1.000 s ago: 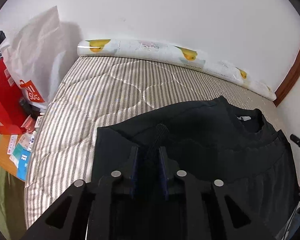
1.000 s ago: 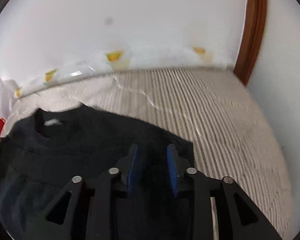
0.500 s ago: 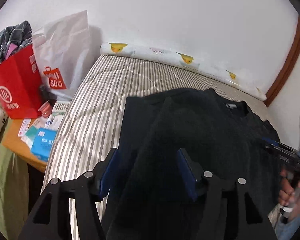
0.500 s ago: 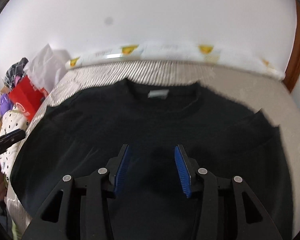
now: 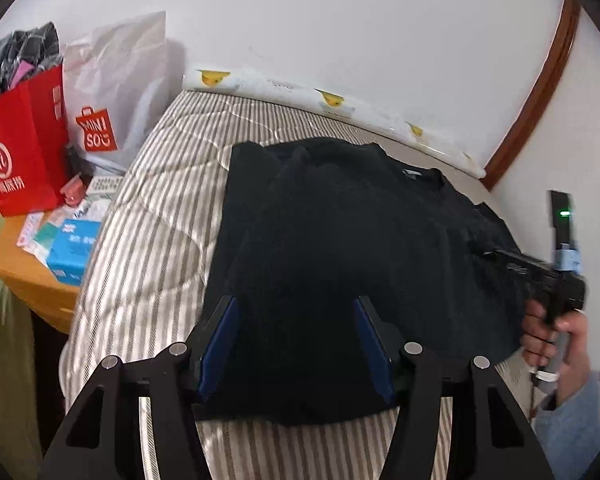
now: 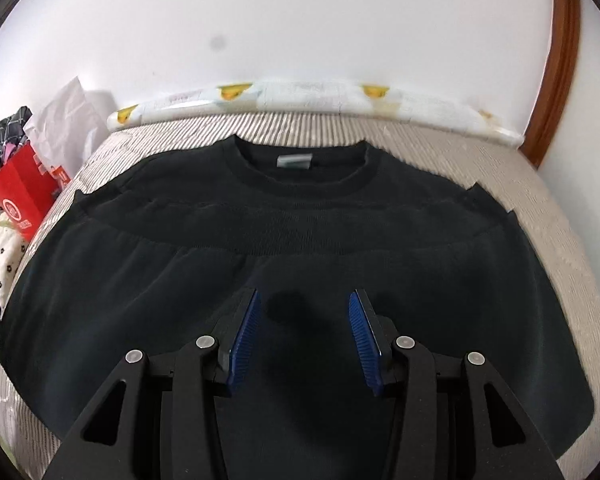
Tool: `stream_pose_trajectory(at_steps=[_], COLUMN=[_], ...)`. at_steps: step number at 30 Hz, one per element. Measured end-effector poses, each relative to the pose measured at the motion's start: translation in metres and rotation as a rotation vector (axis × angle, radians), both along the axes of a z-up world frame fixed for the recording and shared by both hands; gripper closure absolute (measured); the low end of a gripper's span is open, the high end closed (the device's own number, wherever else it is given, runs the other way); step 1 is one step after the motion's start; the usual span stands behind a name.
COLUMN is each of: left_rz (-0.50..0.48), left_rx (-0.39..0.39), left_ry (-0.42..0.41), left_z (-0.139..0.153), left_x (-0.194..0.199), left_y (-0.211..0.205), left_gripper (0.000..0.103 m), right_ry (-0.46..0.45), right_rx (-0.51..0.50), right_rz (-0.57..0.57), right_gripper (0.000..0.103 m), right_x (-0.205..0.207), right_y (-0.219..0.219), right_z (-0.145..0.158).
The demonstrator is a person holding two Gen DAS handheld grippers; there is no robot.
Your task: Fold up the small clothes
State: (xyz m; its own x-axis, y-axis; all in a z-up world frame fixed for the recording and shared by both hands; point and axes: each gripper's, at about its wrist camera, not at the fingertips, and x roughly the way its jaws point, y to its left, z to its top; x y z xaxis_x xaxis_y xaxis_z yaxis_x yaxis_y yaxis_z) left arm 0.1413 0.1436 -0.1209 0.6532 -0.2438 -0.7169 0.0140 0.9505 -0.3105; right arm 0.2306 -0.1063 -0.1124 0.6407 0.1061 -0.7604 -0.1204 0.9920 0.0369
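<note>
In the left wrist view, the left gripper [image 5: 296, 344] is holding its blue-padded fingers [image 5: 216, 344] wide apart with nothing between them, and it is hovering over the near edge of the black knitted sweater [image 5: 340, 240]. The sweater is lying on the striped quilted bed [image 5: 152, 240], closer to the right side of the bed, with its near hem close to the near edge. At the right edge of the bed, the person's right hand [image 5: 556, 332] is gripping the handle of the right gripper, which is reaching over the sweater; its tips are not clear in this view.

In the right wrist view, the right gripper [image 6: 304, 340] is also standing with its blue fingers [image 6: 364, 340] wide apart and empty, above the lower part of the sweater [image 6: 300, 232]. The sweater is lying spread out with its round collar and grey label [image 6: 295, 161] toward the far edge of the bed [image 6: 560, 240]. Along that far edge, a white rolled cloth with yellow prints [image 6: 308, 96] is lying against the wall.

Beside the left edge of the bed, an orange wooden bench [image 5: 24, 272] is carrying a blue box [image 5: 71, 250], a red paper bag [image 5: 20, 156] and a white plastic bag [image 5: 116, 92].
</note>
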Motion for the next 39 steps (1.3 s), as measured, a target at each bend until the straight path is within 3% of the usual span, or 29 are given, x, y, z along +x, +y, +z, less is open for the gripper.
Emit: stream_pose_trajectory(at_steps=[4, 11, 19, 22, 29, 36, 39], left_rz=[-0.011, 0.003, 0.048, 0.082, 0.157, 0.203, 0.221], left_rx=[-0.036, -0.099, -0.131, -0.174, -0.358, -0.352, -0.325], left_ry=[-0.012, 0.003, 0.037, 0.04, 0.0, -0.012, -0.03], left_z=[-0.006, -0.017, -0.032, -0.043, -0.055, -0.054, -0.054], left_x=[-0.014, -0.043, -0.06, -0.063, -0.065, -0.053, -0.048], left_y=[0.003, 0.012, 0.01, 0.01, 0.022, 0.017, 0.014], left_gripper=[0.048, 0.046, 0.046, 0.046, 0.04, 0.042, 0.049], right_ry=[0.043, 0.033, -0.014, -0.021, -0.032, -0.047, -0.061], right_rx=[-0.005, -0.043, -0.153, -0.156, -0.096, -0.078, -0.069], right_rz=[-0.036, -0.058, 0.009, 0.035, 0.039, 0.028, 0.026], right_gripper=[0.057, 0.058, 0.058, 0.058, 0.058, 0.058, 0.058], right_x=[0.01, 0.011, -0.042, -0.062, -0.102, -0.121, -0.128], right_y=[0.004, 0.009, 0.015, 0.011, -0.005, -0.007, -0.008], right_z=[-0.024, -0.028, -0.026, -0.028, -0.03, -0.028, -0.024])
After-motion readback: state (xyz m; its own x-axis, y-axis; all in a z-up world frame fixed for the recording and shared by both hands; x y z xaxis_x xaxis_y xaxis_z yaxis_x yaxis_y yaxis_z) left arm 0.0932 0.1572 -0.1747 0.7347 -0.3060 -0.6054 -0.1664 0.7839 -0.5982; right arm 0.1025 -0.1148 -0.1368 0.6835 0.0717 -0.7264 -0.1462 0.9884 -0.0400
